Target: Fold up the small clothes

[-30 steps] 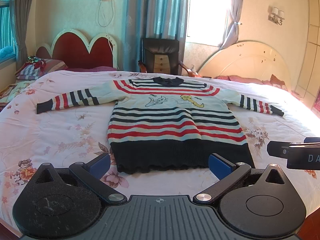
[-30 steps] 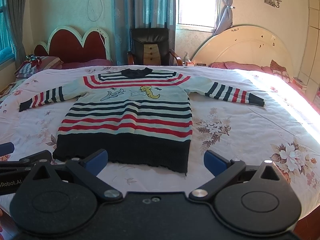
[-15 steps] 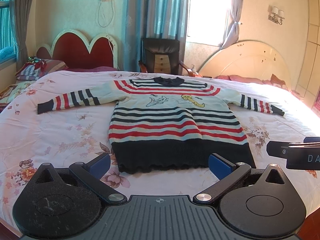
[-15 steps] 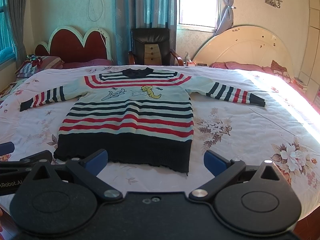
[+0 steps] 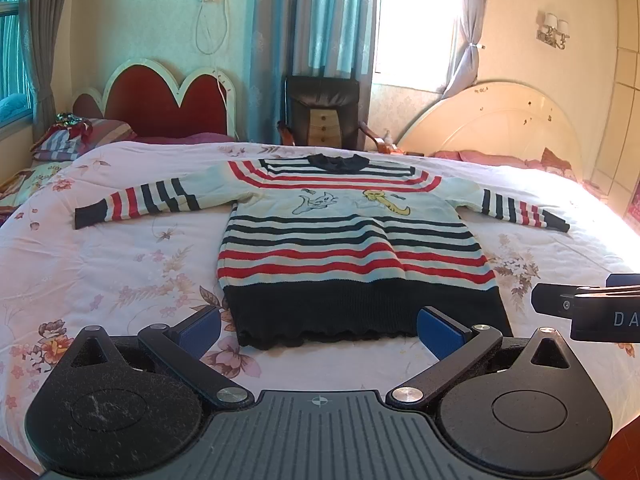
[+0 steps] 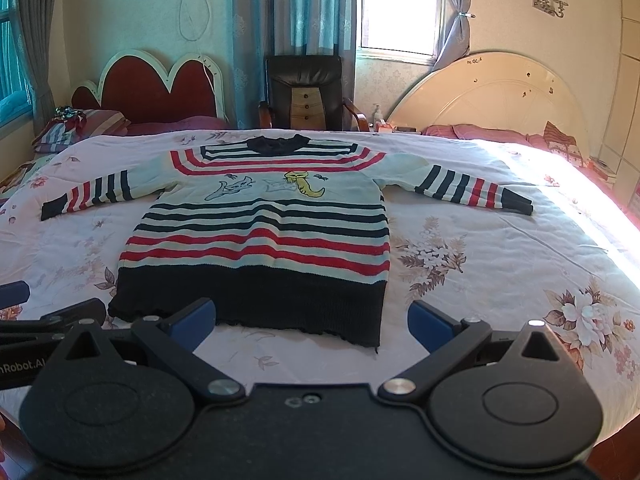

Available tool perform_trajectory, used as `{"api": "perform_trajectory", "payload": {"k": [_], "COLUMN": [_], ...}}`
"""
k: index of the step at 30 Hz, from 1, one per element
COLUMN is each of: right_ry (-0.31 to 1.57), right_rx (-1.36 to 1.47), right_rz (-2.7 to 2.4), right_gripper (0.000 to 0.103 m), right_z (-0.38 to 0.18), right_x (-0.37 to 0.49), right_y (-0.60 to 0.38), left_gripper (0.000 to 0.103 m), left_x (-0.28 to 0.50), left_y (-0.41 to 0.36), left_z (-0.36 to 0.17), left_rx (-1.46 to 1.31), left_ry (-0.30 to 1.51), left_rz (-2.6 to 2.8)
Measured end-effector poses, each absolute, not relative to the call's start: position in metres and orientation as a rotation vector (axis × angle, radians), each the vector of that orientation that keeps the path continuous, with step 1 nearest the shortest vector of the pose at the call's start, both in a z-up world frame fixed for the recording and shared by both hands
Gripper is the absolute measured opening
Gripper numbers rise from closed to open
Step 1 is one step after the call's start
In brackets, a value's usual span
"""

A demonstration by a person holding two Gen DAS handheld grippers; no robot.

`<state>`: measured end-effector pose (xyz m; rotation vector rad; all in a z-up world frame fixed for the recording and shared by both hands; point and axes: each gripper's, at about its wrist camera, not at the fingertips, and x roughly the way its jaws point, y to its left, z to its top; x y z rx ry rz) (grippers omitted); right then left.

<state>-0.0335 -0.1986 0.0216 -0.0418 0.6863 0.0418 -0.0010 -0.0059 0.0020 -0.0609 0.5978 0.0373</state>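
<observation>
Sweater (image 5: 352, 248) flat on bedspread (image 5: 112, 264) (sleeves spread), bare quilt around its edges.

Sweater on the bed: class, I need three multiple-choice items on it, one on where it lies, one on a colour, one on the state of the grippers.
1. Where does the striped sweater lie?
A. flat on the floral bedspread
B. over the black chair
C. on the floor

2. What colour is the sweater's bottom band?
A. red
B. yellow
C. dark navy, near black

3. In what state are the left gripper and right gripper?
A. both shut on the hem
B. both open, holding nothing
C. one shut on a sleeve

Answers:
1 A, it is spread out with both sleeves extended on the bedspread.
2 C, the wide band at the hem is dark.
3 B, in each wrist view the blue pads stand wide apart with nothing held between them.
</observation>
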Motion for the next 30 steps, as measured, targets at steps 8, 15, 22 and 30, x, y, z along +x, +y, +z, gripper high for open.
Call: {"api": "perform_trajectory", "payload": {"k": [8,15,22,30], "right_ry": [0.691,0.703,0.721,0.677], "right_rx": [-0.045,-0.049,-0.048,-0.057], "right_rz": [0.045,0.043,0.032,-0.089], "right_gripper": [0.102,0.102,0.102,0.102], "right_z": [0.021,0.016,0.011,0.006], "right_x": [-0.033,-0.028,-0.022,0.011], "right_y": [-0.196,-0.196,-0.201,-0.242], "left_gripper": [0.103,0.103,0.103,0.103], "left_x": [-0.001,0.003,0.021,0.08], "left_y": [-0.006,-0.005,-0.007,-0.014], "left_z": [0.002,-0.002,-0.012,-0.02], "left_rx": [-0.061,-0.062,-0.086,-0.109], "left_ry": [0.6,0.61,0.658,0.657], "left_rz": [0.036,0.036,0.007,-0.031]}}
